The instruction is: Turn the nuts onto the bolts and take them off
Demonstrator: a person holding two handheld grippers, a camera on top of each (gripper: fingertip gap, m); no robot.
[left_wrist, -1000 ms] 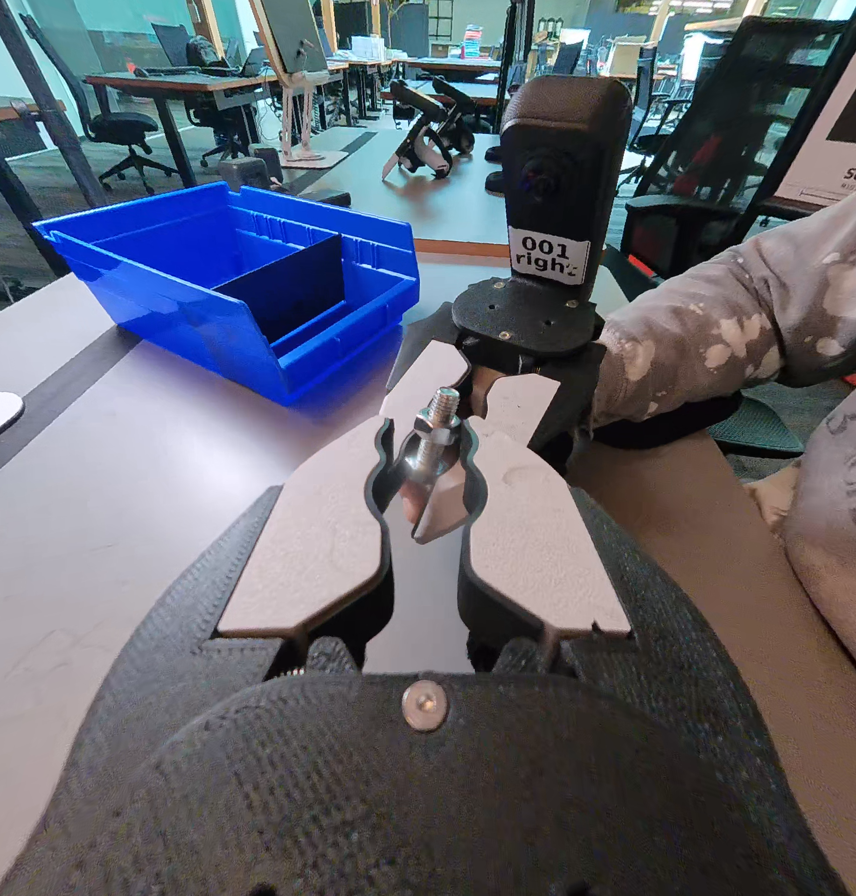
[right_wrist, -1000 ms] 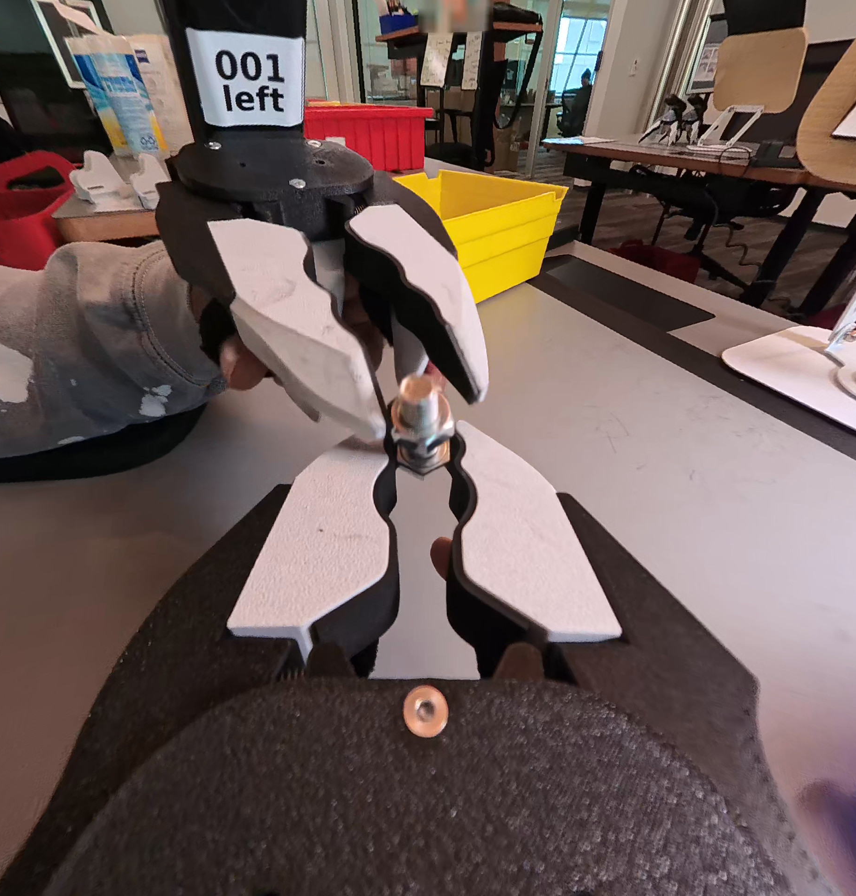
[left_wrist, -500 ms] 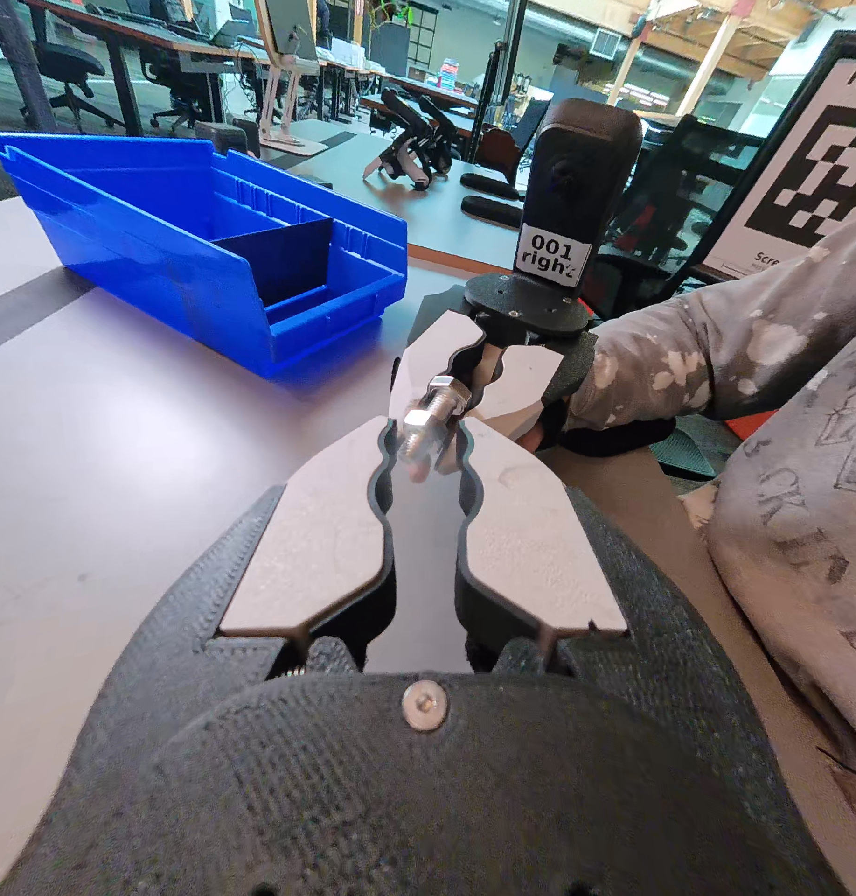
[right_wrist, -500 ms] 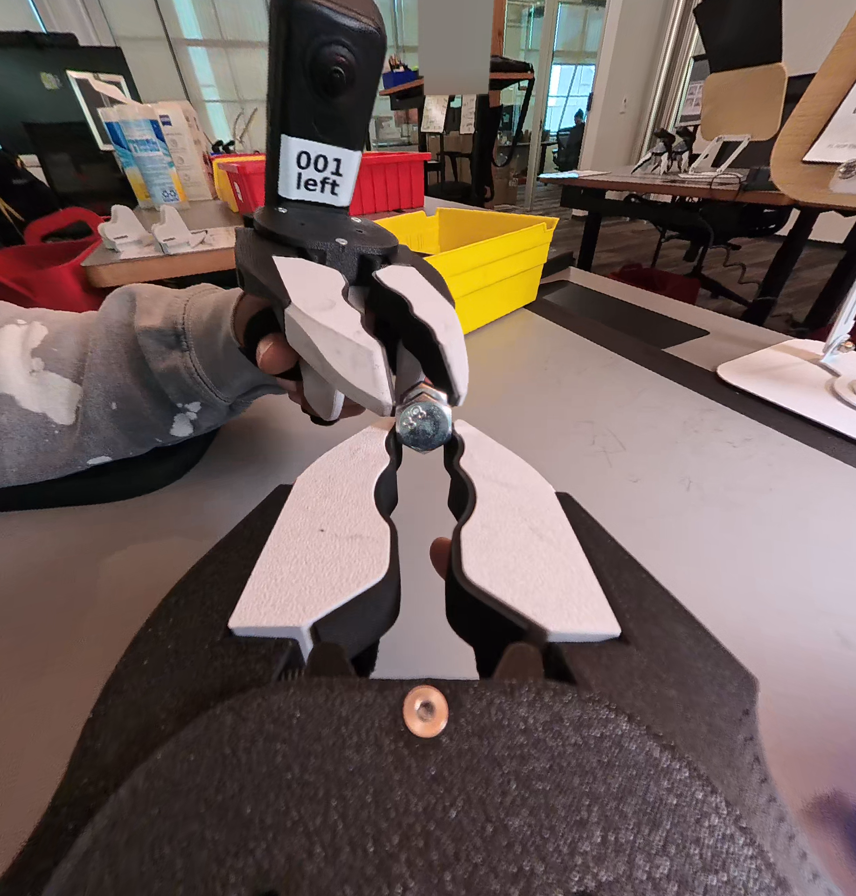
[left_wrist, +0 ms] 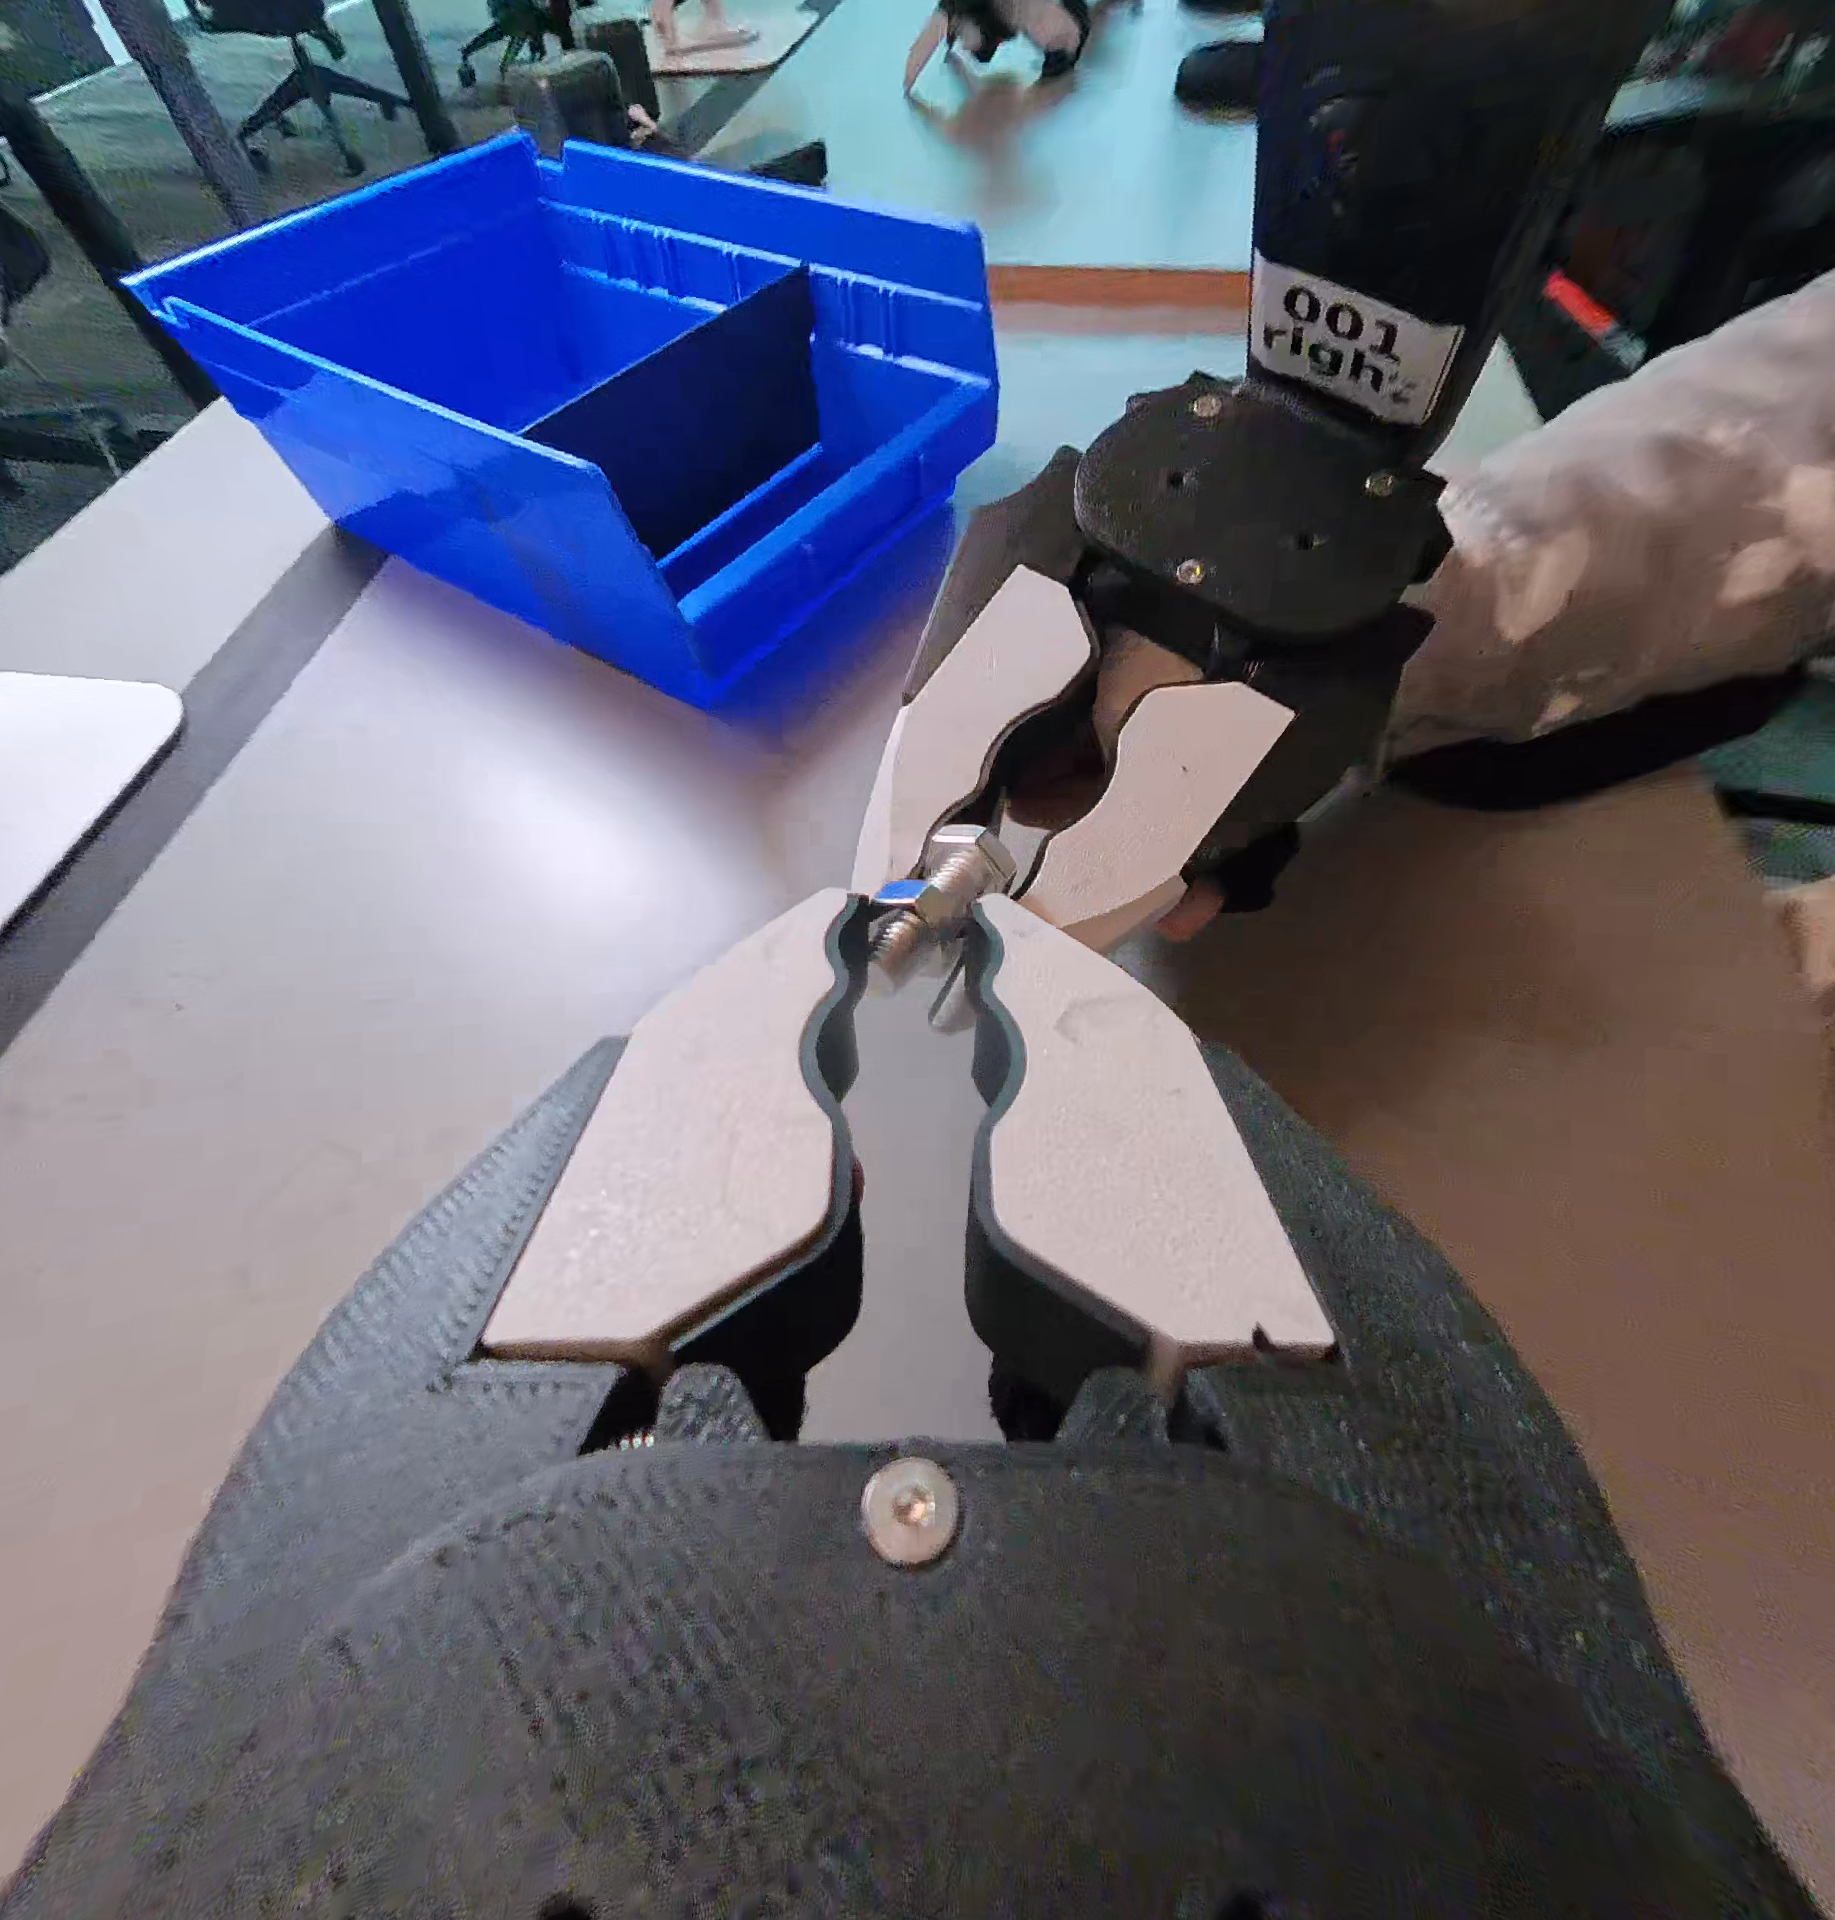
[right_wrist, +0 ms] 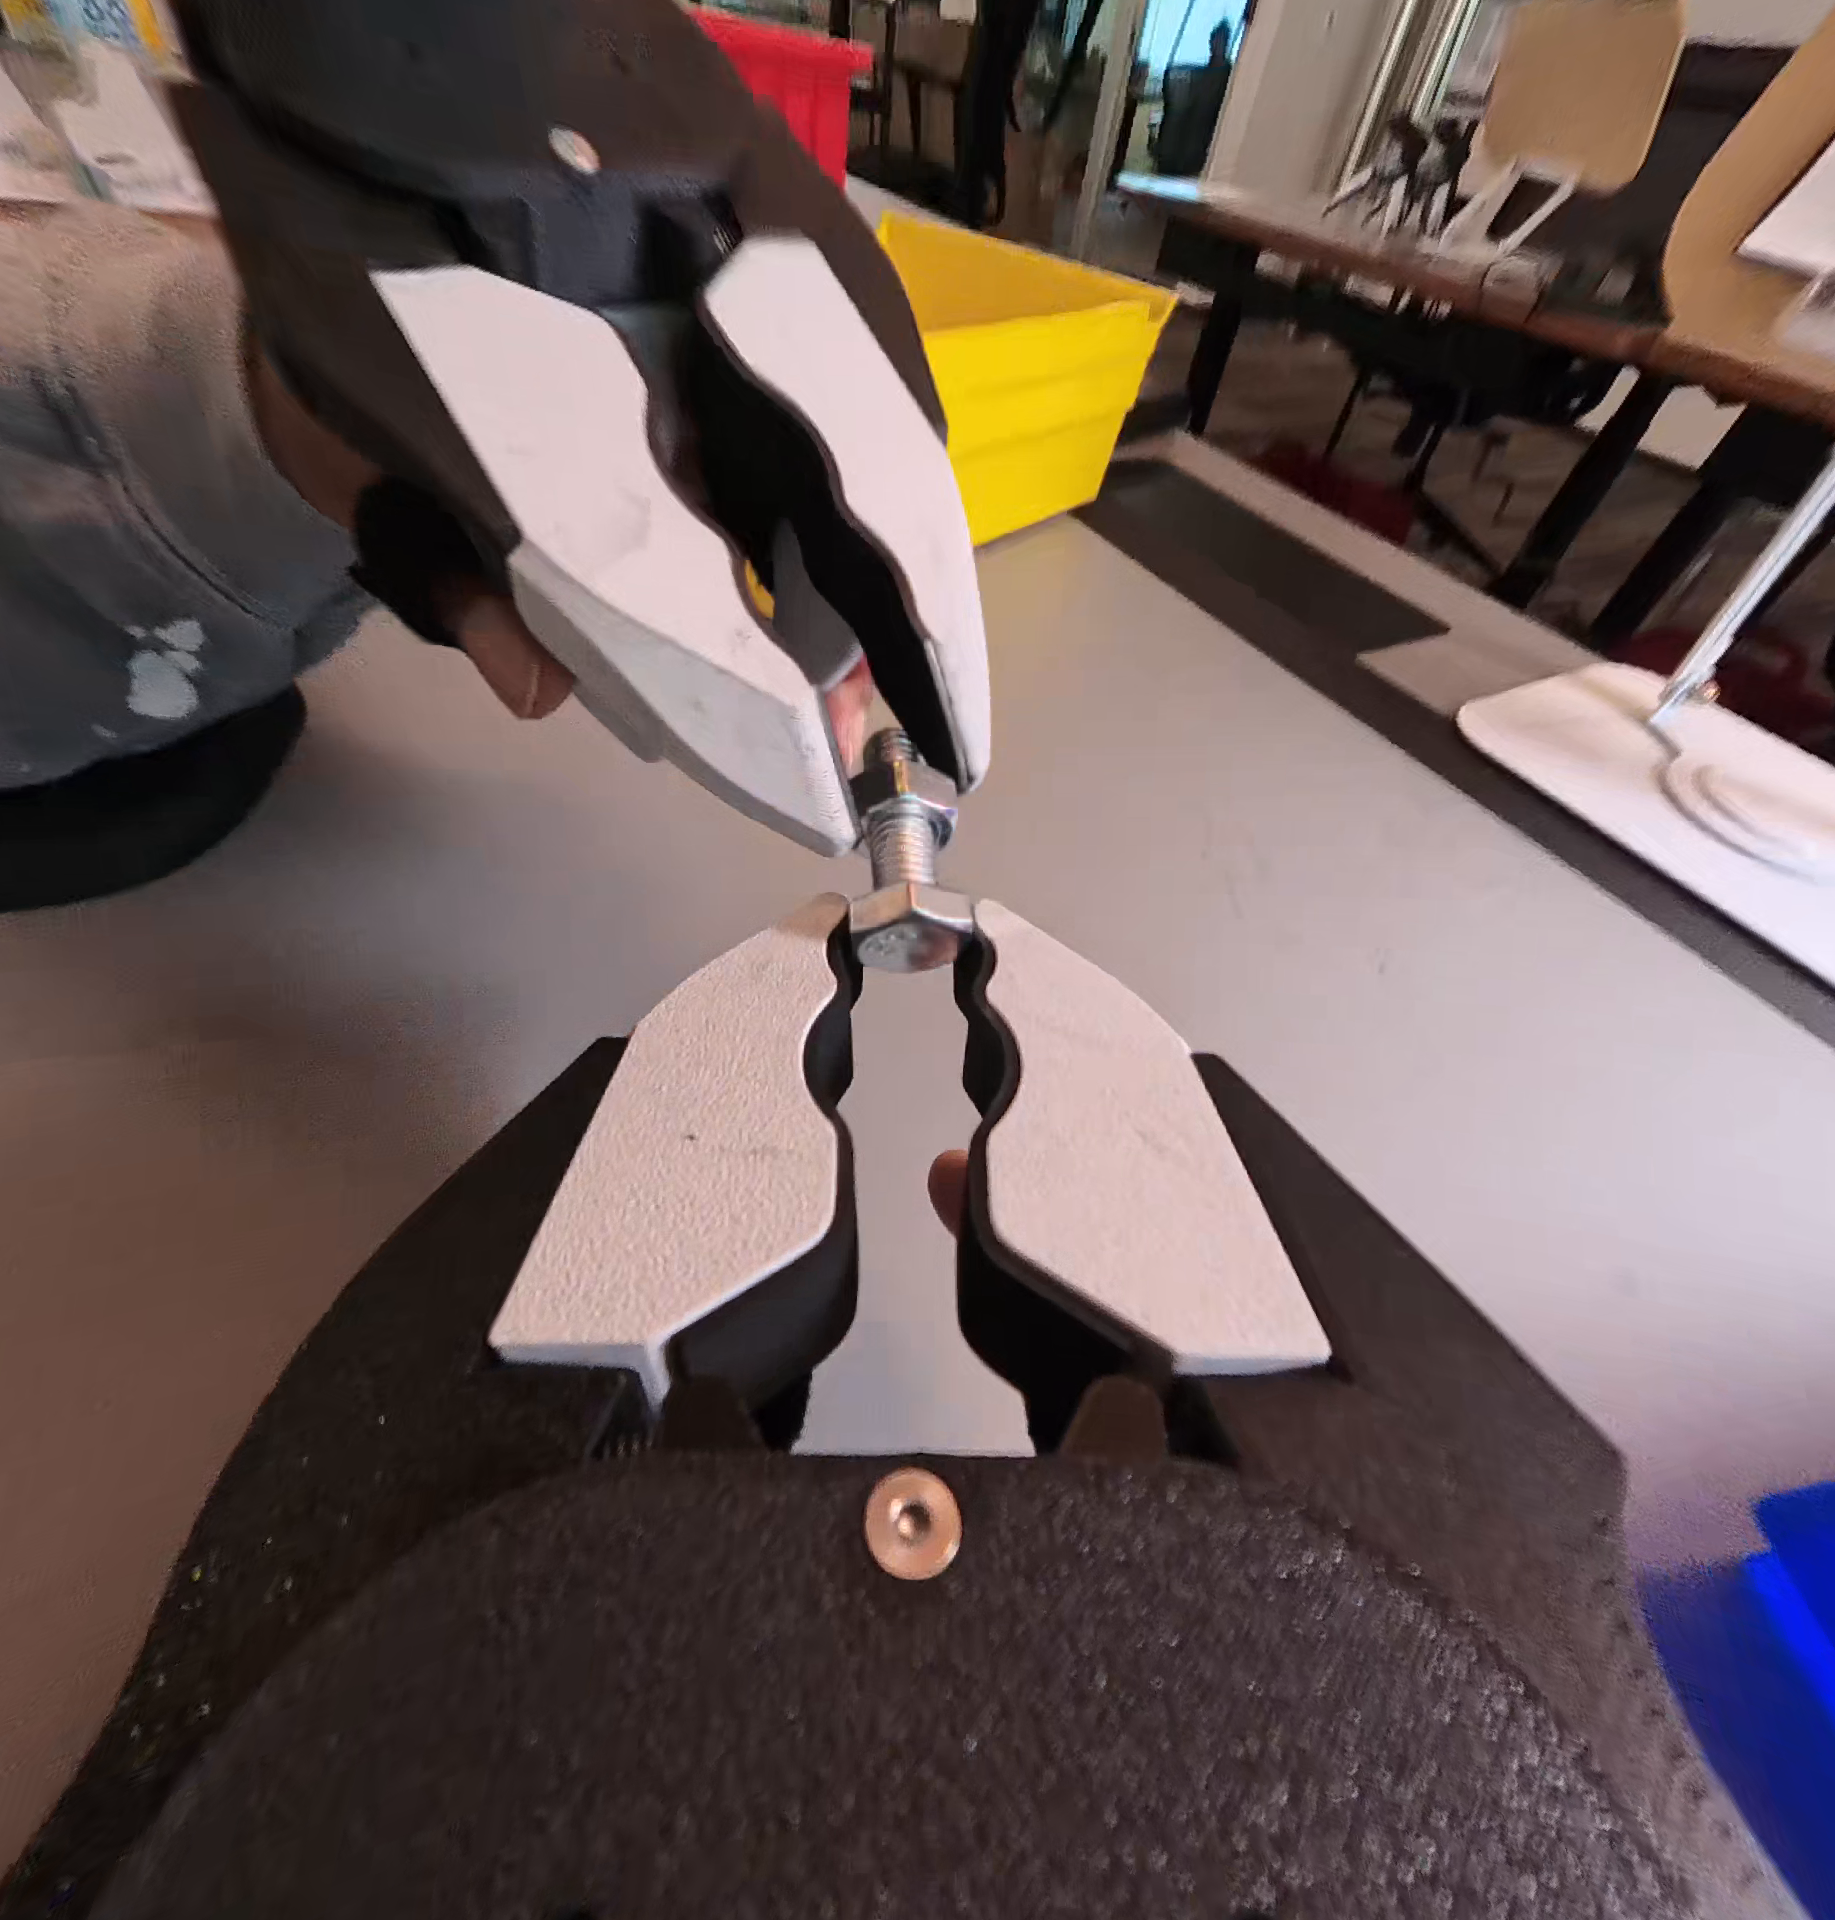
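A silver bolt (right_wrist: 908, 930) with a nut (right_wrist: 911, 779) on its thread is held in the air between my two grippers, above the grey table (left_wrist: 373, 883). My right gripper (right_wrist: 908, 925) is shut on the bolt's hex head. My left gripper (left_wrist: 913, 914) is shut on the nut (left_wrist: 905, 894), and the thread end pokes out toward its camera. In the right wrist view the left gripper (right_wrist: 902, 795) comes down from the upper left. In the left wrist view the right gripper (left_wrist: 980, 862) comes from the upper right. A stretch of bare thread shows between head and nut.
A blue divided bin (left_wrist: 580, 416) stands at the back left of the table; its corner shows in the right wrist view (right_wrist: 1817, 1621). A yellow bin (right_wrist: 1027, 395) and a red bin (right_wrist: 788, 73) stand behind. A white stand base (right_wrist: 1671, 769) and a white board (left_wrist: 40, 758) lie at the table's sides. The tips of both grippers are at nearly the same place.
The grippers have turned against each other. The left gripper has tilted over and now reaches down from above. More bare thread shows between the bolt head and the nut.
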